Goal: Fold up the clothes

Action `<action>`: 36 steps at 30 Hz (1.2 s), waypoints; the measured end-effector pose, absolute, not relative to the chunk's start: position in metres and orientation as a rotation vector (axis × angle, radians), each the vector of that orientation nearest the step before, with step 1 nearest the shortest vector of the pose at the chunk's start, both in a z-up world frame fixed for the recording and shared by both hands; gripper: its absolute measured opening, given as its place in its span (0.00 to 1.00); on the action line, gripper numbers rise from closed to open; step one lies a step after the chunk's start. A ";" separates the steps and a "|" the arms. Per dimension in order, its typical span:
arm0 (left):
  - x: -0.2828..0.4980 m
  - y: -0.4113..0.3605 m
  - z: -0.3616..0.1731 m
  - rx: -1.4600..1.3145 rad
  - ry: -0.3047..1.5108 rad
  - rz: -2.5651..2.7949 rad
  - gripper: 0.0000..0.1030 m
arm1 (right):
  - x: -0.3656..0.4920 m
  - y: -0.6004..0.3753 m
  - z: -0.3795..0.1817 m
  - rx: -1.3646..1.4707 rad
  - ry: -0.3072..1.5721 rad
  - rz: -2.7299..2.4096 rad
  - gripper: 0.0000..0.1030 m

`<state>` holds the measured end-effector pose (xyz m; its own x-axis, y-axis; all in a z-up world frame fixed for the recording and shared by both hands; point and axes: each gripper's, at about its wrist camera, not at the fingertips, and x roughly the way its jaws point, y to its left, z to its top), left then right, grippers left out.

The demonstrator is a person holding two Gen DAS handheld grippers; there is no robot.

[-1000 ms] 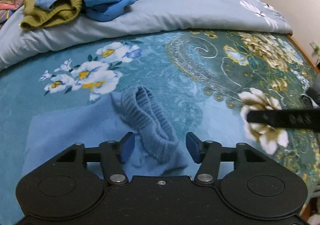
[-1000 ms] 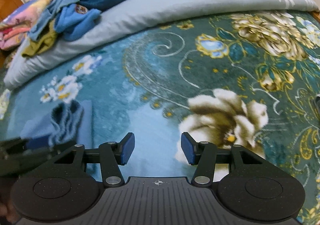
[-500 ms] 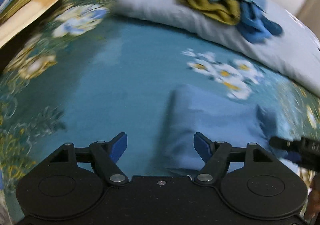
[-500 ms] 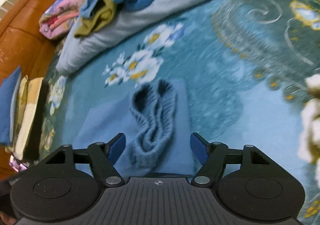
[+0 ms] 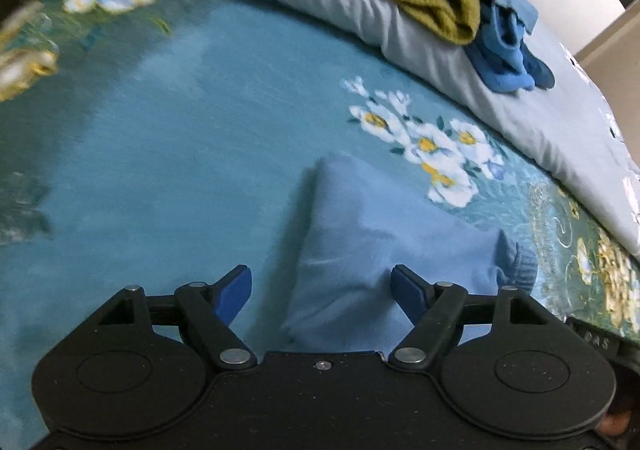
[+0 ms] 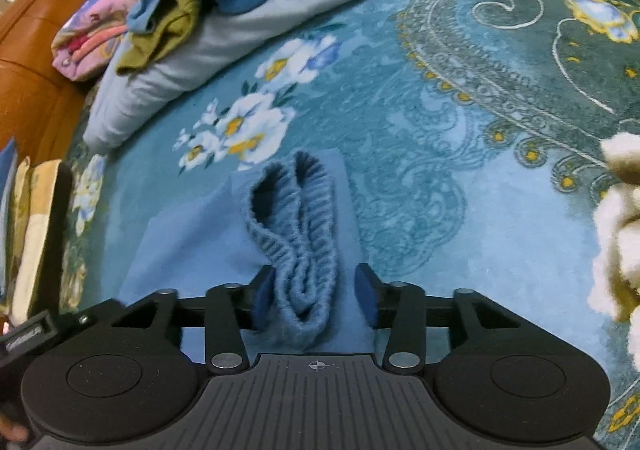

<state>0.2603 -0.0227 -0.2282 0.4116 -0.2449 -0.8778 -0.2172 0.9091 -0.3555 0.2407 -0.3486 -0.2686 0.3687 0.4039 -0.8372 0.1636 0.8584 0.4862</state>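
The folded blue garment [image 5: 384,234] looks soft and light; both the left gripper [image 5: 321,290] and right gripper [image 6: 314,300] are spread apart, so pinch its ribbed cuffs [image 6: 298,234] lying between the right fingers.

Dim indoor light, fisheye bending, left view's far edge motion-blurred.

Black left gripper [image 5: 321,292], blue-padded jaws, silver screws.

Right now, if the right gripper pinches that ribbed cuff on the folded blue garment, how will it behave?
The ribbed cuff looks soft and floppy, so it would likely droop. Being attached to the folded blue garment, lifting may drag the fold open. Its knit texture probably grips well.
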 end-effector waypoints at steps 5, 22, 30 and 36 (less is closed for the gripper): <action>0.276 -0.014 -0.254 -0.546 1.192 -0.118 0.73 | 0.240 -0.359 -0.282 0.597 1.199 0.204 0.57; 0.293 0.003 -0.283 -0.660 1.265 -0.311 0.51 | 0.266 -0.365 -0.305 0.750 1.235 0.342 0.38; 0.285 -0.013 -0.264 -0.562 1.247 -0.249 0.34 | 0.266 -0.354 -0.287 0.707 1.250 0.281 0.29; 0.271 -0.018 -0.226 -0.490 1.234 -0.251 0.31 | 0.256 -0.345 -0.248 0.670 1.240 0.257 0.28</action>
<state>0.2712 -0.0183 -0.2260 0.3204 -0.4405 -0.8386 -0.0773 0.8702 -0.4866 0.2557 -0.3449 -0.2477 0.3260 0.5266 -0.7851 0.1711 0.7839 0.5969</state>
